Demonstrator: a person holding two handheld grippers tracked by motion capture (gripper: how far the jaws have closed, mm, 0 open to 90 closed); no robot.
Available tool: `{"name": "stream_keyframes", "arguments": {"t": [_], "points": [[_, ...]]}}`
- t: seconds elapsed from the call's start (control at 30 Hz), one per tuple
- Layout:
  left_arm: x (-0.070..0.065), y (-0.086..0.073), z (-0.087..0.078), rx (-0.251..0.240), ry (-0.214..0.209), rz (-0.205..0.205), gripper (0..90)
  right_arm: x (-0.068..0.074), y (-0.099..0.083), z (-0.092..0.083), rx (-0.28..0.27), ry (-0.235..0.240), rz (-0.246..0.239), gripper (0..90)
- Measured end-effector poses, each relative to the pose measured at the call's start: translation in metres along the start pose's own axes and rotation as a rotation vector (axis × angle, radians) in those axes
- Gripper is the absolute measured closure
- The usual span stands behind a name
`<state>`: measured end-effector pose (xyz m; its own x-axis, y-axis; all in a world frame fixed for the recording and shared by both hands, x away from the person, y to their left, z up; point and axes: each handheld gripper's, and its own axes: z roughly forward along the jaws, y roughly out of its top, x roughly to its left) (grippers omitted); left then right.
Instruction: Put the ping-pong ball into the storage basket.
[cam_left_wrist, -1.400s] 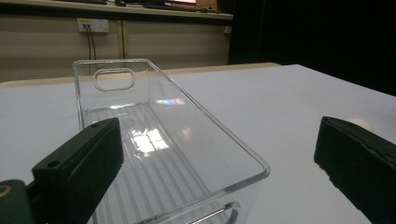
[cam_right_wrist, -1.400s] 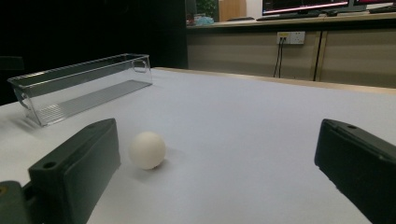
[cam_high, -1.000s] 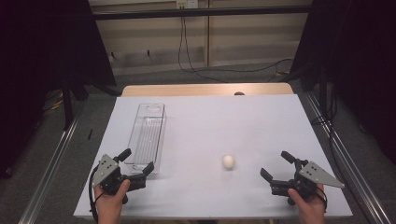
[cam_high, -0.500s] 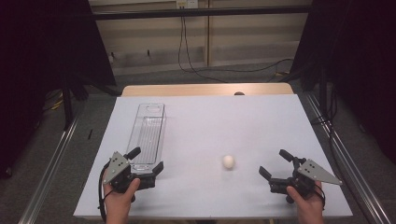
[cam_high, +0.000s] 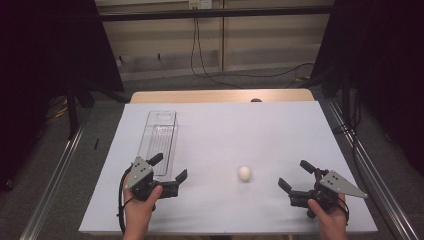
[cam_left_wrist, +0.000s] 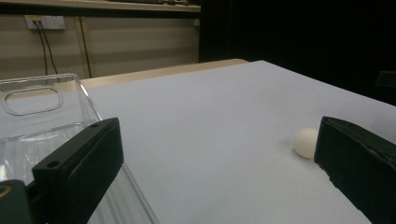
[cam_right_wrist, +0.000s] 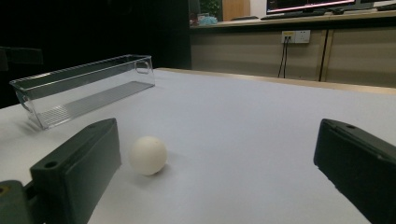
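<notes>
1. Both sets of jaws gape wide, nothing gripped: left gripper (cam_high: 170, 175) and right gripper (cam_high: 296, 177) sit low at the near edge.
2. The white ball (cam_high: 244, 173) lies loose between them, just ahead of the right jaws.
3. Beyond the left jaws, the clear tray (cam_high: 159, 136) is empty; the pickup, I'd judge, hasn't begun.

Matt white ball (cam_high: 244, 173), glossy clear plastic tray (cam_high: 159, 136), matt table sheet (cam_high: 240, 125)

ball (cam_high: 244, 173) mid-table | bin (cam_high: 159, 138) left, behind | table (cam_high: 260, 125) beneath
</notes>
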<state>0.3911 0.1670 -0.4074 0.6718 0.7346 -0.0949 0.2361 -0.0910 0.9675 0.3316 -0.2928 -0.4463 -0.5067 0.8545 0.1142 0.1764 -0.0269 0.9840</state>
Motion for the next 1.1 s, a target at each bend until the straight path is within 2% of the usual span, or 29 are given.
{"name": "stream_keyframes", "arguments": {"t": [0.1, 0.5, 0.57, 0.63, 0.73, 1.1], "points": [[-0.003, 0.001, 0.005, 0.005, -0.012, 0.008, 1.6, 0.001, 0.000, 0.000, -0.003, -0.002, 0.013, 0.2], [-0.010, 0.003, 0.017, 0.009, -0.028, 0.002, 1.6, 0.001, 0.000, 0.000, -0.002, 0.009, 0.006, 0.2], [-0.010, 0.003, 0.019, 0.020, -0.038, 0.023, 1.6, 0.001, 0.000, 0.000, -0.002, 0.007, 0.007, 0.2], [-0.013, 0.003, 0.022, 0.009, -0.039, 0.006, 1.6, 0.001, 0.000, 0.000, 0.000, 0.010, 0.008, 0.2], [-0.016, 0.003, 0.026, 0.010, -0.047, 0.007, 1.6, 0.001, 0.000, 0.000, -0.002, 0.004, 0.018, 0.2], [-0.025, 0.002, 0.039, 0.018, -0.071, 0.015, 1.6, 0.002, 0.001, 0.001, -0.001, 0.022, 0.007, 0.2]]}}
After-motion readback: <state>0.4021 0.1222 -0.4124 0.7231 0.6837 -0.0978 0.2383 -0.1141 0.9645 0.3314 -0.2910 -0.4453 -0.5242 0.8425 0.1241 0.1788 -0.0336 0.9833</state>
